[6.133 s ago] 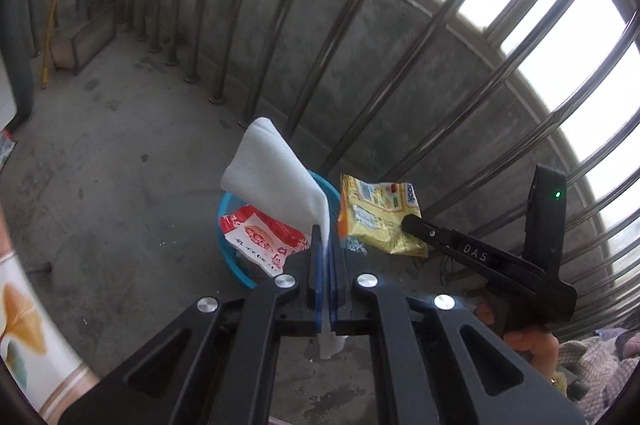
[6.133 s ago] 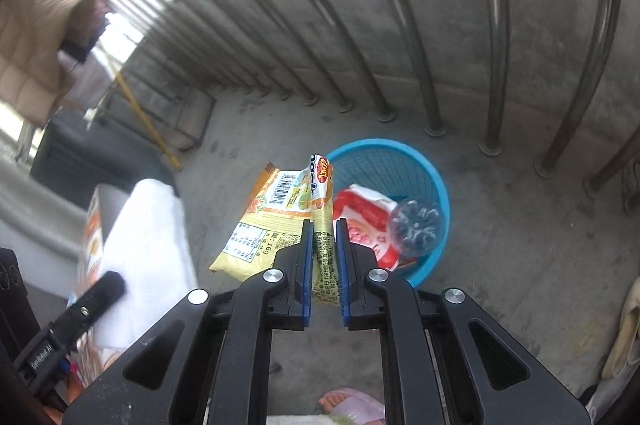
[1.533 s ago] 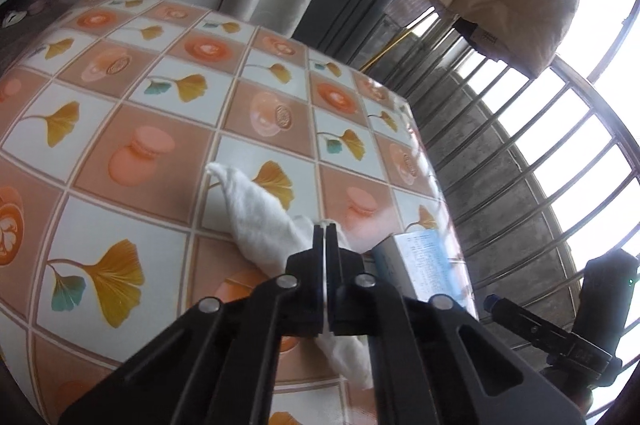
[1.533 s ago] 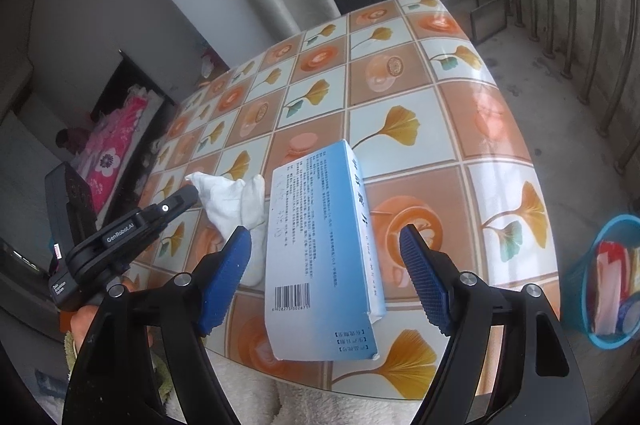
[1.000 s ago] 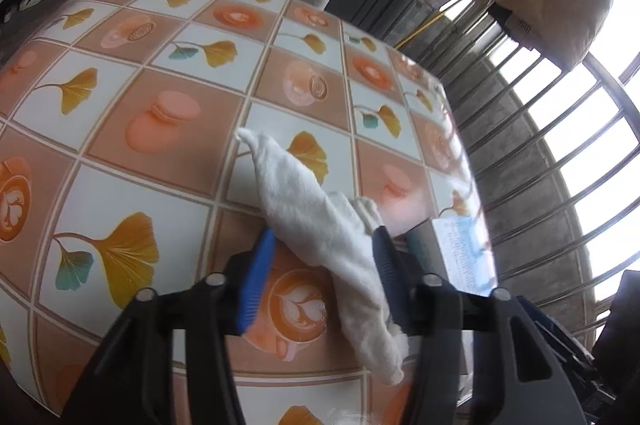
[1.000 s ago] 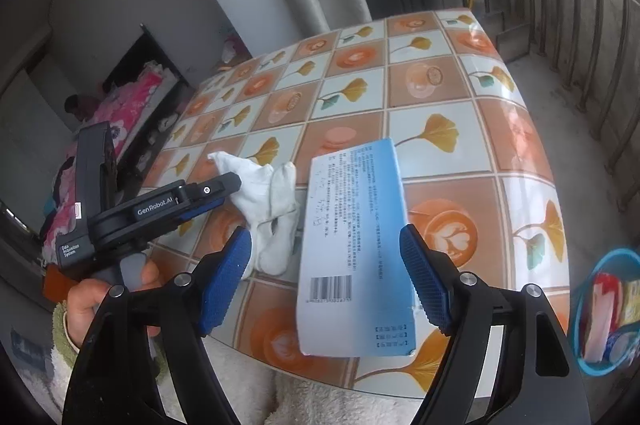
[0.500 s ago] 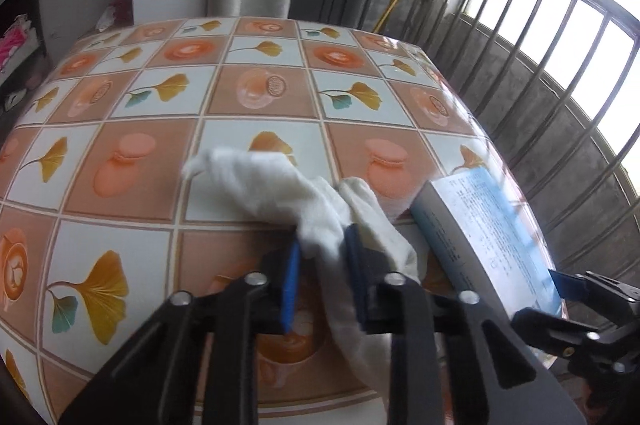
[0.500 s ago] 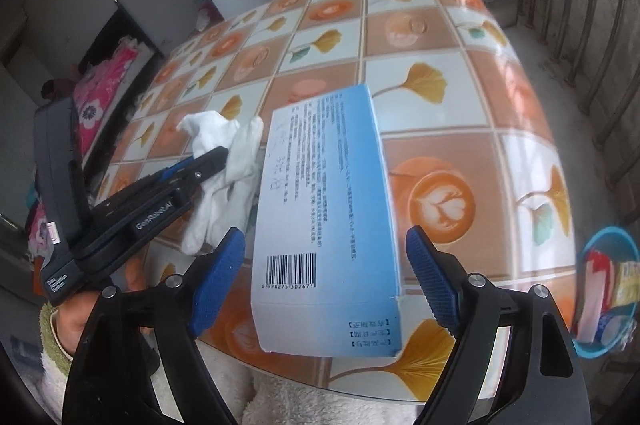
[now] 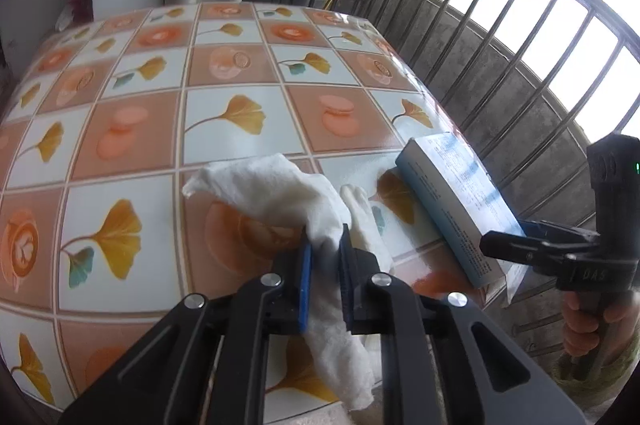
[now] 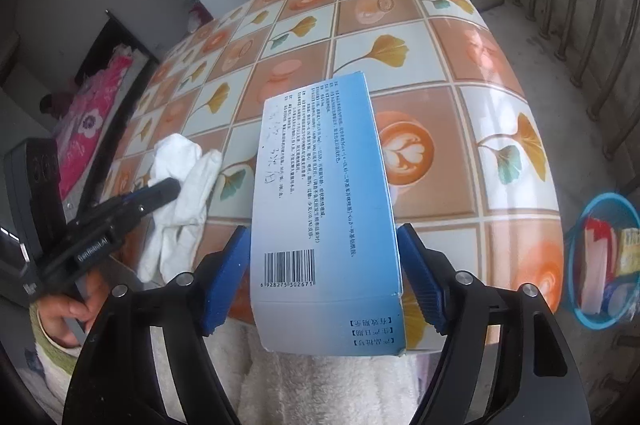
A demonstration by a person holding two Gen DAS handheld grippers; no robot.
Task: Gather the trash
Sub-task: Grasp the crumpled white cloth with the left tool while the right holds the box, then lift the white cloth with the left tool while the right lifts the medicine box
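Note:
A crumpled white tissue lies on the tiled table. My left gripper has its jaws closing, and the blue pads pinch a fold of the tissue. A long blue and white box lies at the table's near edge, seen beside the tissue as the box. My right gripper straddles the box near its barcode end, jaws closing, a pad against each long side. In the right wrist view the tissue and the left gripper sit left of the box.
A blue bin with wrappers in it stands on the concrete floor below the table's right edge. A metal railing runs behind the table. A hand grips the right tool's handle. White fleecy cloth lies under the table's edge.
The left jaws, open around the tissue a second ago, have closed on it and bunched it. The right gripper has sunk so its pads now flank the box.

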